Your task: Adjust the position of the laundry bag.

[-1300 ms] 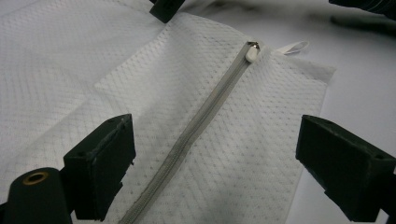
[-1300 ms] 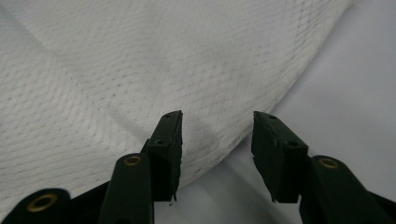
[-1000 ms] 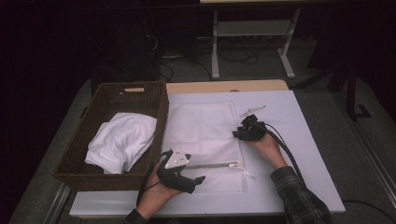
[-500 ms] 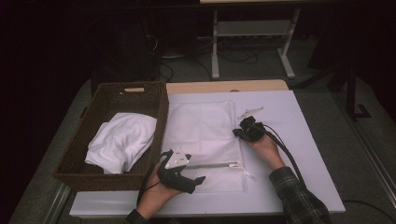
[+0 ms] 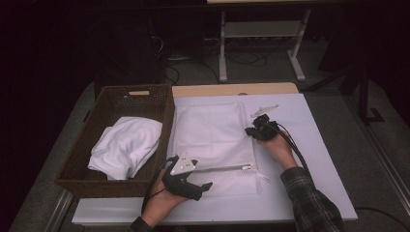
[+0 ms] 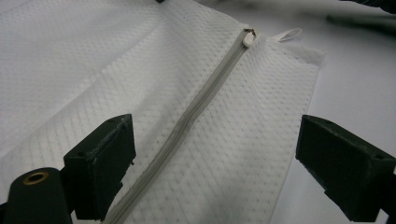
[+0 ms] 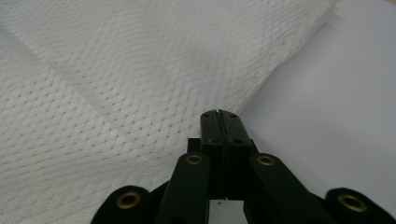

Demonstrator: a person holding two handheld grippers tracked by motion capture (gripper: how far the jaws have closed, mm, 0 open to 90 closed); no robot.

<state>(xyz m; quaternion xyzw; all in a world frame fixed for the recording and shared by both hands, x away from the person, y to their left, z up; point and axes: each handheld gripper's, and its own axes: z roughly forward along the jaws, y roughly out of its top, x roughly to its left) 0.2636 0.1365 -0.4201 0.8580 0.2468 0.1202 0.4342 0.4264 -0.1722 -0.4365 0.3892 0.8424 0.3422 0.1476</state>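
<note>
Your white mesh bag [image 5: 212, 137] lies flat on the white counter [image 5: 314, 145], right beside the brown basket [image 5: 82, 169]. A bundle of white cloth [image 5: 125, 147] sits inside the basket.

Your right gripper [image 5: 256, 131] is at the bag's right edge. Its jaws have just been closing and now they are pressed together. In the right gripper view the tips [image 7: 219, 114] meet right where the edge of the mesh ends. It looks like they pinch that edge, but the bit of cloth between them is too thin to see for sure.

Your left gripper [image 5: 193, 183] hangs over the near end of the bag. Its jaws stand wide apart and hold nothing. The zipper [image 6: 201, 107] runs between them, zipped shut, with its little pull [image 6: 248, 38] at the far end.

This looks like the step where you get hold of the bag so you can open it. Next, you probably need to keep the right side still and bring the left jaws to that small pull. It is tiny, so go slowly.

The front wall of the basket hides part of the cloth. The room behind the counter is too dark to make out.
</note>
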